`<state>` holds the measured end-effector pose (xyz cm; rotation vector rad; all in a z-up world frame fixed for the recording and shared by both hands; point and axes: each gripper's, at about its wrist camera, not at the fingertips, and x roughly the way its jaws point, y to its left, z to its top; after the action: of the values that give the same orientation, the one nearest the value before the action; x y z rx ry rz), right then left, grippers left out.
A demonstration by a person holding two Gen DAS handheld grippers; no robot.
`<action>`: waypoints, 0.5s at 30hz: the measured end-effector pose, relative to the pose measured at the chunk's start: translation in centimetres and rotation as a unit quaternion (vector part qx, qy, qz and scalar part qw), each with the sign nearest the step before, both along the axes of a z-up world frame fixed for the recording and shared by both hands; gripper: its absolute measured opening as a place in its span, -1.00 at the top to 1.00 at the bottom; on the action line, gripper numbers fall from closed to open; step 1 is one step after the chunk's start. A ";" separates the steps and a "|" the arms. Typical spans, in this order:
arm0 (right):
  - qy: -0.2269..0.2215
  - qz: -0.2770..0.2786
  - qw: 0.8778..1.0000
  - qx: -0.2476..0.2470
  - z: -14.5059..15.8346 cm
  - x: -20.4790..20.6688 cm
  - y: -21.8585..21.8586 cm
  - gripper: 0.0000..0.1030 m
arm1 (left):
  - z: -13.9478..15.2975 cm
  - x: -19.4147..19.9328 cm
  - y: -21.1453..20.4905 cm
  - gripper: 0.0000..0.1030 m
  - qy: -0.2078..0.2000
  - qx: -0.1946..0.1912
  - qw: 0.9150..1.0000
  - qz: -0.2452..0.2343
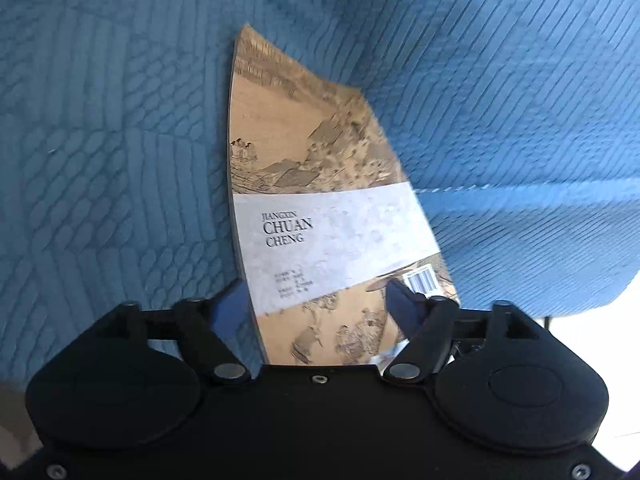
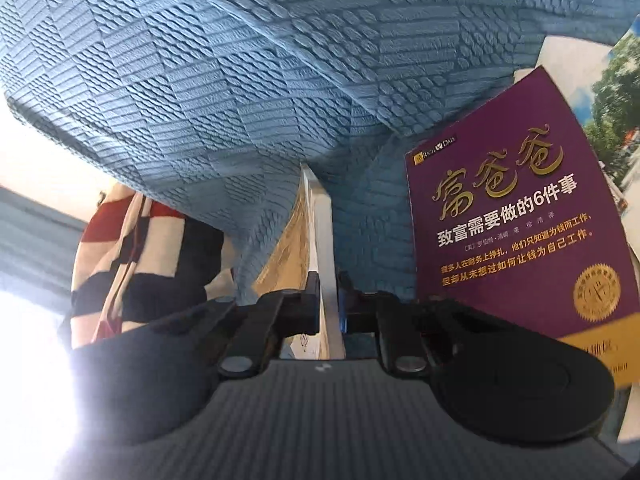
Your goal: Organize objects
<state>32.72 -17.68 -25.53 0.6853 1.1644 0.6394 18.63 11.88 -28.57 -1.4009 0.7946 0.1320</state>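
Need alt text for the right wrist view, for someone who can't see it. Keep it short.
The right gripper is shut on the edge of a thin book, seen end-on against a blue quilted bedspread. A purple book with gold Chinese lettering lies to the right, and a red, white and dark patterned cloth sits at left.

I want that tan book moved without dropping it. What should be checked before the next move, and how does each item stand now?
1. Right gripper shut on the tan book: ok, fingers clamp its edge.
2. Left gripper clear of the tan book: ok, fingers spread, not pressing.
3. Book lifted off the blue quilted cover: cannot tell.
4. Purple book out of the way: ok, lying to the side.
5. Destination in view: not ok.
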 end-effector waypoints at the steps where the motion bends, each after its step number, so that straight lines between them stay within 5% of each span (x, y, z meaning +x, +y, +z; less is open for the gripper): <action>1: 0.001 -0.005 1.000 0.003 0.4 -0.2 0.1 0.77 | 0.2 -0.5 0.1 -0.52 -0.006 -0.006 1.000 0.006; 12: 0.006 -0.031 0.999 0.027 2.6 -2.7 1.7 0.76 | 0.5 -5.5 -0.7 -0.57 0.003 -0.069 0.997 0.036; 15: 0.013 -0.039 0.998 0.038 2.7 -3.2 1.6 0.76 | 1.1 -5.3 -1.5 -0.57 0.007 -0.044 0.999 0.031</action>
<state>29.49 -16.05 -22.78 0.8030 1.1361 0.6131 13.34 10.39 -27.46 -1.5097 0.7770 0.1568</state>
